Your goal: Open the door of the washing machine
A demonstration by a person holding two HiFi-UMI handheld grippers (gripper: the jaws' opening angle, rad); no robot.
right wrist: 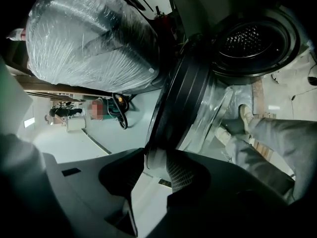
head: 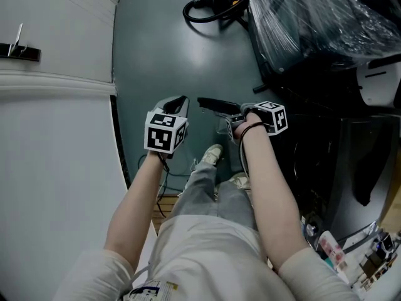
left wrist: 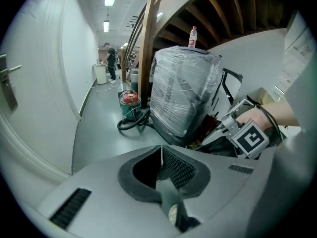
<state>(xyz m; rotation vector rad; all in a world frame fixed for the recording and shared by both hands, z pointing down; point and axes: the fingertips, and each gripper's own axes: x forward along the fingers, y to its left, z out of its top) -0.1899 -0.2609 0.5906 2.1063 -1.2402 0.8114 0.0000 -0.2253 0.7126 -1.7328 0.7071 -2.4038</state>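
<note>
Right gripper (right wrist: 157, 158) pinches the rim of the door (right wrist: 184, 95), swung out left of the drum (right wrist: 246, 38); I'd keep my grip firm and follow the hinge's arc, not tug straight.

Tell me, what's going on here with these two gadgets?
A person stands at a washing machine and holds a clamp-like gripper in each hand. The right gripper is clamped on the rim of the door, which is swung open so that the drum shows behind it. The left gripper is shut with nothing in it and takes no part; it points towards the floor beside the other one.
</note>
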